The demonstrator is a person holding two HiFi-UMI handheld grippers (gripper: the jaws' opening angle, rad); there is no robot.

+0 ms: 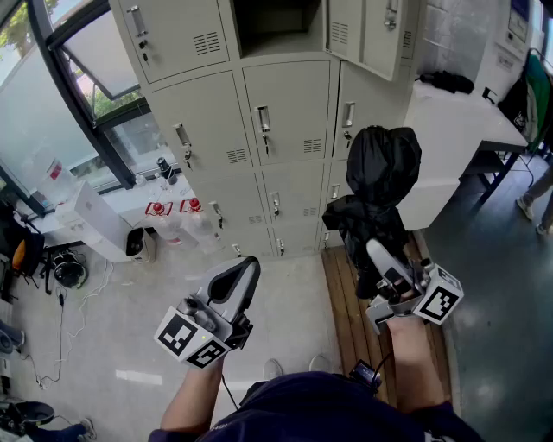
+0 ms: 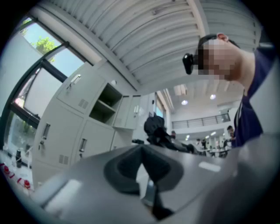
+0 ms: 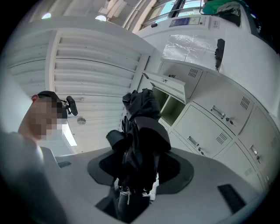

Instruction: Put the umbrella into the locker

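Where lockers (image 1: 285,112) stand, pale floor (image 1: 130,345) meets planks (image 1: 342,302).

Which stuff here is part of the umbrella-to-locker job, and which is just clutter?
Job:
- umbrella
- right tongs, shut on it
- open locker

Lying about:
- bottles
- black bundle on the table
- left tongs, shut and empty

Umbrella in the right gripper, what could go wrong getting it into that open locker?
The umbrella is gripped low by the right gripper, with its loose canopy bunched above; that fabric could catch on the open locker edge or its door. Held at one end, it might tilt or slip during the lift. The left gripper is shut and offers no support.
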